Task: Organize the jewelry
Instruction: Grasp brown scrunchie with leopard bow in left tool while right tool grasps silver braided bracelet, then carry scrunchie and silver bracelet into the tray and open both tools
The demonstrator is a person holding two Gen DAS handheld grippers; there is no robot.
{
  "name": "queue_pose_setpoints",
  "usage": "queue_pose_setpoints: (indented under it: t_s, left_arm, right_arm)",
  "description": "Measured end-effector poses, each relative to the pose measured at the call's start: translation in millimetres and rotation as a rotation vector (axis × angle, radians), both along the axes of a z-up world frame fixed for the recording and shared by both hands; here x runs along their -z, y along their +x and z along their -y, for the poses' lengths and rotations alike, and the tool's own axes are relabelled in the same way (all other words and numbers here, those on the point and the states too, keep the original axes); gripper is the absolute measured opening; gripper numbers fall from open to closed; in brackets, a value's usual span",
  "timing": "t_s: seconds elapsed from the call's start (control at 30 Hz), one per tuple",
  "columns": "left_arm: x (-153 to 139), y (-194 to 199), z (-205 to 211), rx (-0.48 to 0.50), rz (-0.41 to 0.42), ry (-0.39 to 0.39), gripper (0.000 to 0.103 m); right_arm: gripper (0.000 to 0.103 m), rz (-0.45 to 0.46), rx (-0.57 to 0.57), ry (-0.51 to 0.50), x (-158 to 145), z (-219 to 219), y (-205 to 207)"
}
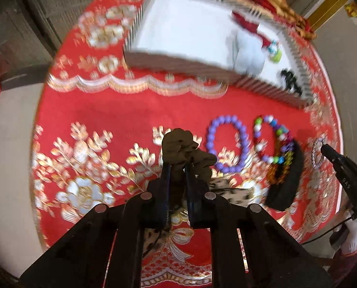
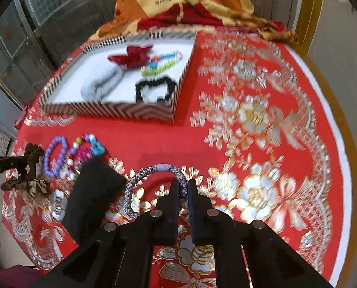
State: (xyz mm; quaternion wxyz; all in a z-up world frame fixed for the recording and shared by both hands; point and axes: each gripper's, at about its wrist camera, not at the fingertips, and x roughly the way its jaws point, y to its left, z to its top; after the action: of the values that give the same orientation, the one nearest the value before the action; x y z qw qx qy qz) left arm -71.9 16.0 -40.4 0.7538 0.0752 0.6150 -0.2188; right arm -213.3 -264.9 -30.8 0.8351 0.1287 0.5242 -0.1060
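Left wrist view has the left gripper [image 1: 178,165] pinching a brown scrunchie [image 1: 183,148] above the red embroidered tablecloth [image 1: 106,105], while the right gripper [image 2: 183,187] clamps a grey braided bracelet [image 2: 154,182] near a purple bead bracelet [image 1: 226,144], the striped tray [image 2: 106,111] beyond holding a black scrunchie [image 2: 154,91]

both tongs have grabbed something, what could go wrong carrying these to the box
1. The left tongs pinch only part of the brown scrunchie; a leopard one hangs under it and may drop off.
2. The right tongs grip the braided band at one edge, so it could swing or slip.
3. The box has raised walls that a dangling loop might catch.
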Motion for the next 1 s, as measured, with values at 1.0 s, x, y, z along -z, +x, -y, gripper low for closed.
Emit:
queue_pose_setpoints:
  t_s: [1.0]
  left_arm:
    - [-106.6, 70.5, 48.0, 0.007, 0.189, -0.129, 0.010]
  right_arm:
    - [0.006, 0.137, -0.107, -0.044, -82.5, -13.5, 70.9]
